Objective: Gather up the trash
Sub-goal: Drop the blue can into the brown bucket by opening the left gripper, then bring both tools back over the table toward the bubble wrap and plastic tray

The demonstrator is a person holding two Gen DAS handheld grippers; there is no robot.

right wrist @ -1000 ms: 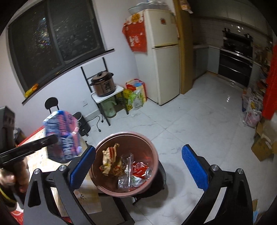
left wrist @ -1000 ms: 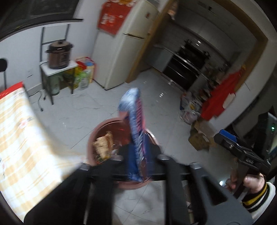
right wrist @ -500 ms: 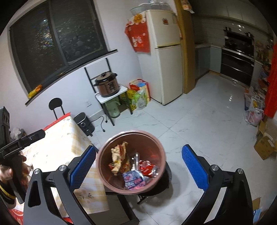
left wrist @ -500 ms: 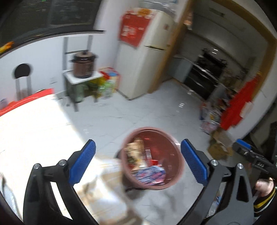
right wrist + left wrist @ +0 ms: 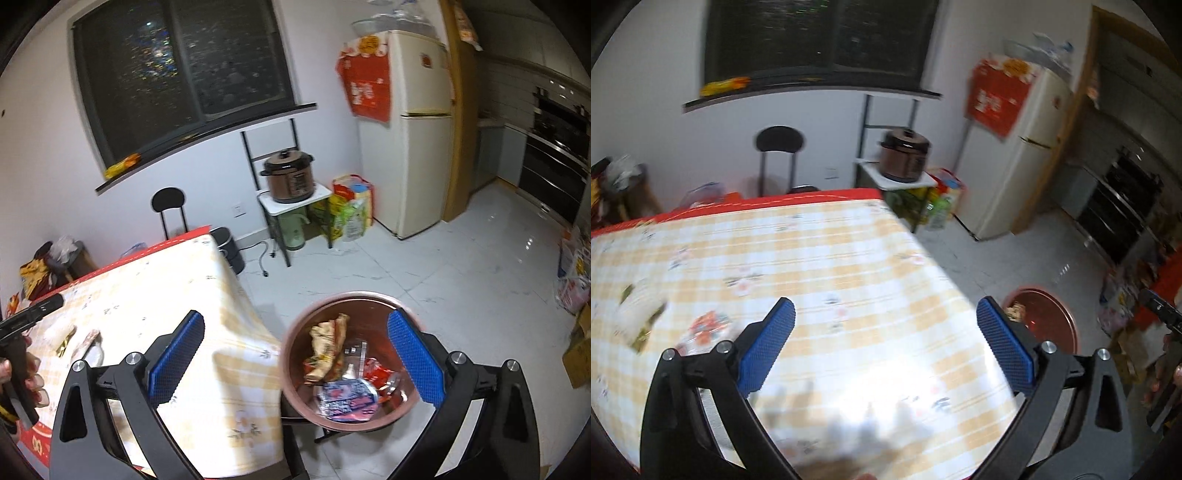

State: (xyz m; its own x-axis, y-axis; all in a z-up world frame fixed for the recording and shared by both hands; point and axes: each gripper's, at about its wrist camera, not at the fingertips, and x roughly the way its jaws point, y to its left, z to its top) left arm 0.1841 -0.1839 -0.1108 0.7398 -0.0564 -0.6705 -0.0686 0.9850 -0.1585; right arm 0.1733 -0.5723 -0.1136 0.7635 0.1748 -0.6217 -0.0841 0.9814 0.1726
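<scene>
My left gripper (image 5: 886, 349) stands wide open with nothing between its blue pads, above the yellow-checked table (image 5: 849, 266). Blurred wrappers (image 5: 641, 317) and a red-printed clear packet (image 5: 701, 328) lie on the cloth at the left. The red-brown trash bin (image 5: 1067, 325) sits on the floor off the table's right edge. In the right wrist view my right gripper (image 5: 295, 356) is open and empty, straddling the table corner and the bin (image 5: 354, 295). Inside the bin lie a blue packet (image 5: 347, 400), a crumpled tan bag (image 5: 325, 339) and red wrappers (image 5: 376, 371).
A black chair (image 5: 168, 203) stands behind the table. A small stand with a brown cooker (image 5: 291, 177), shopping bags (image 5: 351, 210) and a fridge (image 5: 417, 147) line the far wall. White tiled floor (image 5: 461, 266) stretches right toward the kitchen. A hand (image 5: 22, 373) holds the left gripper.
The left gripper let the blue packet drop into the bin, opened wide and swung left from above the bin to above the table. The right gripper's view shifted left toward the table.
</scene>
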